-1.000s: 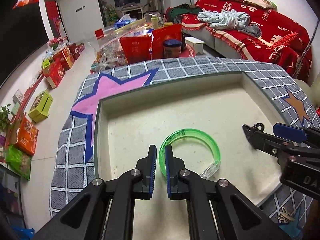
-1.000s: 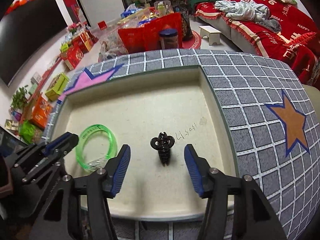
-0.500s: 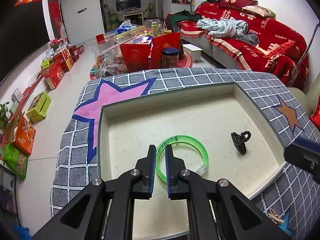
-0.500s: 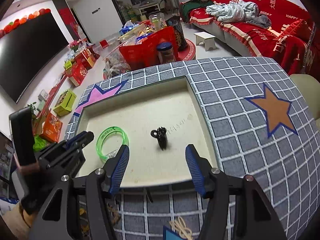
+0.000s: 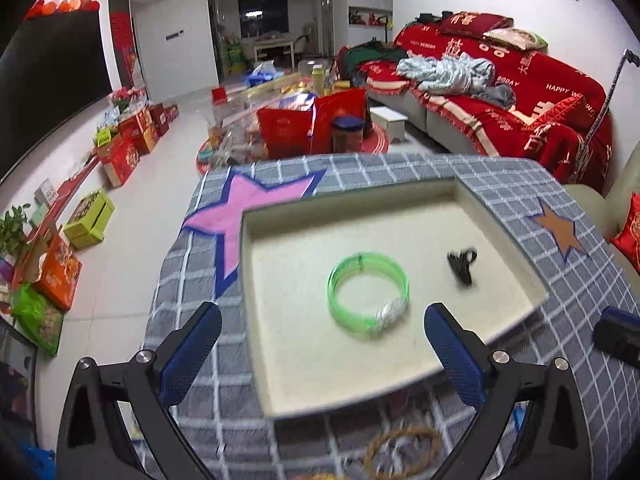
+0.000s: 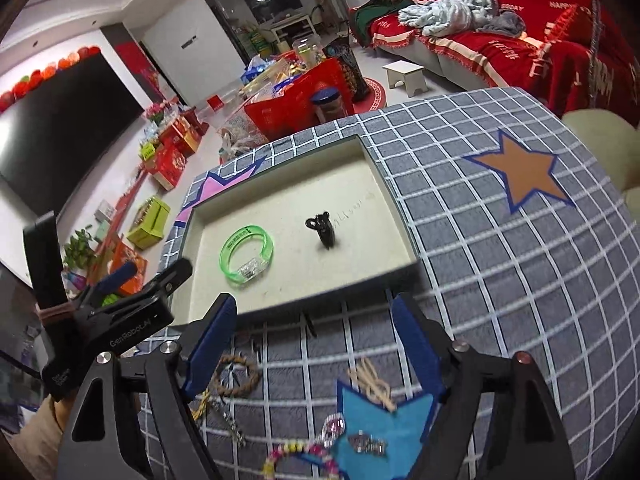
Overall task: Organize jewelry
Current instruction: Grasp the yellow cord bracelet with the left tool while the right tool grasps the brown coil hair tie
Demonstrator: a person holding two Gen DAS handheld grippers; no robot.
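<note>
The right gripper (image 6: 312, 344), jaws just widened and holding nothing, hangs over a grey grid-patterned cloth (image 6: 500, 264). Beyond it, a shallow beige tray (image 6: 372, 248) holds a translucent green plastic bangle (image 6: 246, 255) and a small black claw hair clip (image 6: 323, 228), apart from each other.

Upper right of the left wrist view: red sofa cover (image 5: 560, 96) reads "HAPPY W…", cut off by a fold; "BIGDAY" lower on it. Large pale Chinese characters there too, not legible.

Lower left of the right wrist view: left claw (image 6: 132, 320) body printed "GenRobot.AI".

Tray floor (image 6: 360, 204): faint handwriting, unreadable.
</note>
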